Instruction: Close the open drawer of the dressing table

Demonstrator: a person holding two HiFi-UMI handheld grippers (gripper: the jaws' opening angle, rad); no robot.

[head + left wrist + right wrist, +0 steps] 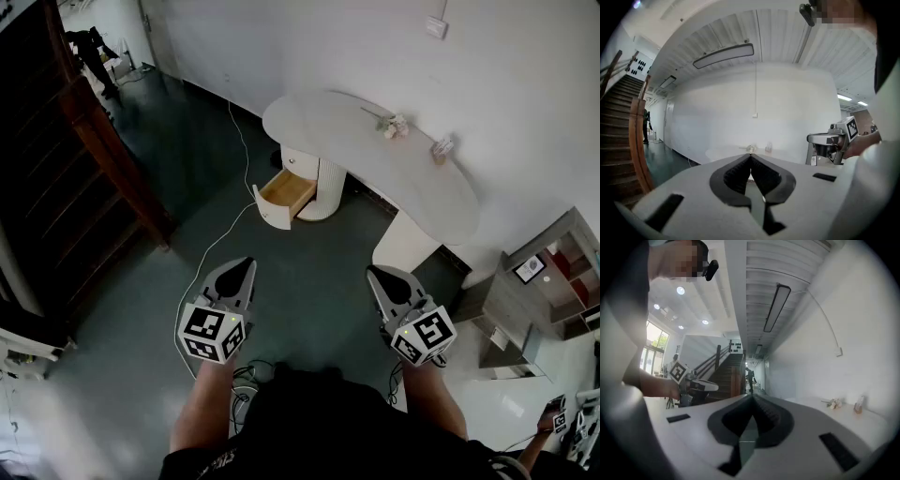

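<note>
The white dressing table (347,141) stands against the back wall. Its wooden-lined drawer (283,196) is pulled out toward the lower left, with nothing visible inside. My left gripper (249,262) hangs over the dark floor well short of the drawer, jaws shut and holding nothing. My right gripper (371,270) is level with it to the right, also shut with nothing held. In the left gripper view the shut tips of the left gripper (750,156) point at the distant tabletop (733,152). The right gripper (752,396) faces along the wall, with the tabletop (825,411) at its right.
A white cable (225,234) trails across the floor from the wall past the drawer toward me. A dark wooden staircase (66,141) fills the left side. A small flower sprig (391,124) and a bottle (442,146) sit on the tabletop. Grey shelving (548,281) stands at right.
</note>
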